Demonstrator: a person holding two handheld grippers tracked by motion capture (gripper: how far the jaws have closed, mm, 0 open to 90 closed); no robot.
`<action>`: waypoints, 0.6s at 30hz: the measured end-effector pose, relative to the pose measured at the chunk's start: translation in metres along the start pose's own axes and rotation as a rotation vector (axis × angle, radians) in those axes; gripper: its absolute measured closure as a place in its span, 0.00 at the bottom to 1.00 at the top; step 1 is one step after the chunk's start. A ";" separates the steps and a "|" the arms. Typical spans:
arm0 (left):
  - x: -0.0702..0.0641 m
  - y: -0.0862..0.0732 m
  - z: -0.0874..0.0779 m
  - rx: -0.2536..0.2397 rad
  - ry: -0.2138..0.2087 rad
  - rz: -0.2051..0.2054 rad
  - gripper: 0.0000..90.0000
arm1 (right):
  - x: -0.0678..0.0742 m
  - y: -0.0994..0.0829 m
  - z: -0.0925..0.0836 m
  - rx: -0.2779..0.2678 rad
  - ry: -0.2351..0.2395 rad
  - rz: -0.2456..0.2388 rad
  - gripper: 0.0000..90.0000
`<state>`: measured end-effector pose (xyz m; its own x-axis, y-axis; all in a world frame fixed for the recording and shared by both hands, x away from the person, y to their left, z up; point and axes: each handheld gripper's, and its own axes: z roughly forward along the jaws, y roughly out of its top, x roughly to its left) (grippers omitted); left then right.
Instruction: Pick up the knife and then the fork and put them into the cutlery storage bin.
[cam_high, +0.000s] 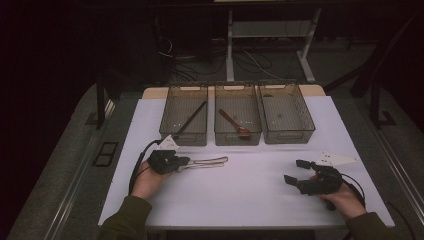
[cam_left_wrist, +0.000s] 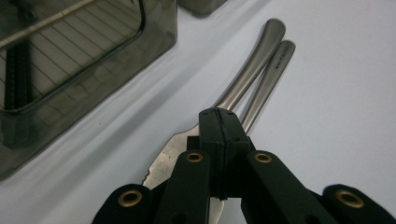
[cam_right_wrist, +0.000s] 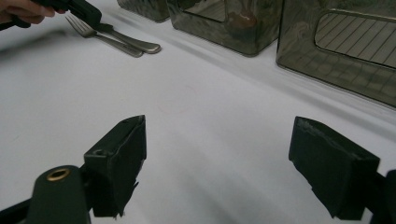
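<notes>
A metal knife (cam_left_wrist: 250, 72) and a fork (cam_left_wrist: 275, 70) lie side by side on the white table, left of centre in the high view (cam_high: 210, 161). My left gripper (cam_left_wrist: 219, 116) is shut, jaws pressed flat together, tips down over the knife where blade meets handle; I see nothing between the pads. In the high view the left gripper (cam_high: 186, 162) sits at the cutlery's left end. The right gripper view shows the fork (cam_right_wrist: 86, 30) and knife (cam_right_wrist: 137, 45) far off. My right gripper (cam_high: 295, 171) stands open near the table's right front, with bare table between its jaws (cam_right_wrist: 217, 163).
Three clear grey bins stand in a row at the back: the left bin (cam_high: 182, 136) holds a thin black stick (cam_high: 192, 117), the middle bin (cam_high: 237, 137) a reddish-brown spoon (cam_high: 232, 120), and the right bin (cam_high: 290, 136). The left bin (cam_left_wrist: 70, 93) is close beside my left gripper.
</notes>
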<state>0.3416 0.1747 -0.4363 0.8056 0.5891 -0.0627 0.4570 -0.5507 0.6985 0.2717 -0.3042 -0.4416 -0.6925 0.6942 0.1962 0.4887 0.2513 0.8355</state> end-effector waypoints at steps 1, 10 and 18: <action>0.000 0.000 0.001 0.009 0.000 0.003 0.98 | 0.000 0.000 0.000 0.001 0.000 -0.001 0.20; 0.001 -0.001 0.005 0.039 0.004 -0.006 0.98 | 0.000 0.000 0.000 0.003 0.002 -0.003 0.20; 0.001 -0.002 0.005 0.049 -0.010 -0.009 0.98 | 0.000 0.000 0.000 0.002 0.003 -0.003 0.20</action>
<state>0.3432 0.1731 -0.4413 0.8050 0.5884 -0.0761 0.4818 -0.5736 0.6625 0.2717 -0.3041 -0.4417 -0.6955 0.6914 0.1955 0.4876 0.2544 0.8352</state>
